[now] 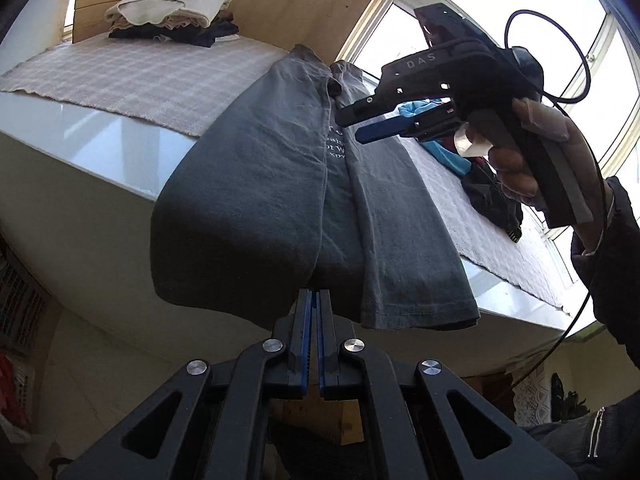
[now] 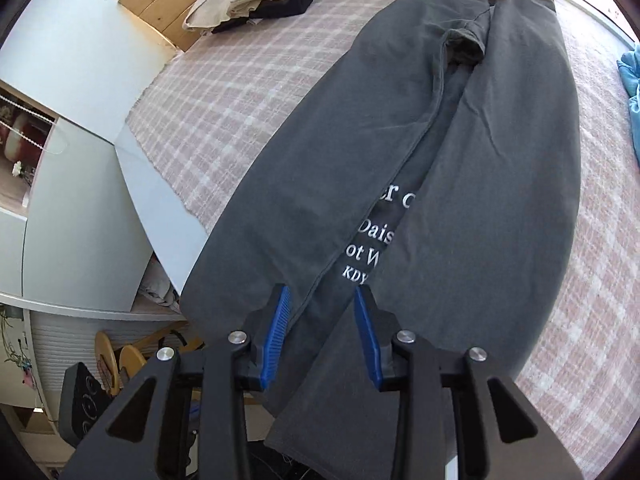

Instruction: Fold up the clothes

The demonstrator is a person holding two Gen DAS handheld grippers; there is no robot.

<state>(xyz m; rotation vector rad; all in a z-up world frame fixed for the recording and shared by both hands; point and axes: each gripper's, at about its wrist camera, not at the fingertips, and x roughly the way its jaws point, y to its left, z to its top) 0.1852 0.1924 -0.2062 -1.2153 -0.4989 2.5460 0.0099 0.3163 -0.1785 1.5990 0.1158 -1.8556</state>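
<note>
Lying lengthwise on the checked pink-and-white cloth (image 2: 224, 92) that covers the white surface (image 1: 100, 136), the dark grey T-shirt (image 2: 400, 140) has both sides folded in toward its middle, leaving a narrow strip of white lettering between the flaps. Its near end hangs over the surface's edge.

At that hanging end, the left gripper (image 1: 313, 300) has its blue-padded fingers pressed together right at the hem; whether any fabric is pinched between them I cannot tell, since the tips hide the spot. The right gripper (image 2: 322, 300) hovers over the lettering with its fingers apart and nothing gripped between them. In the left wrist view it sits above the shirt's far right side, held by a gloved hand (image 1: 520, 160) with a black cable looping from it.

At the far left corner of the cloth, a stack of folded clothes (image 1: 172, 16) rests against a wooden panel (image 1: 304, 0), cream pieces on top of darker ones. To the shirt's right lies a loose heap with a bright blue garment (image 1: 448, 156) and something black beside it; the right gripper covers much of that heap, and the right wrist view cuts it off at the frame's edge. Bright windows behind wash out the background. Below the surface's left edge, shelves and furniture are too dim and warped to make out.
</note>
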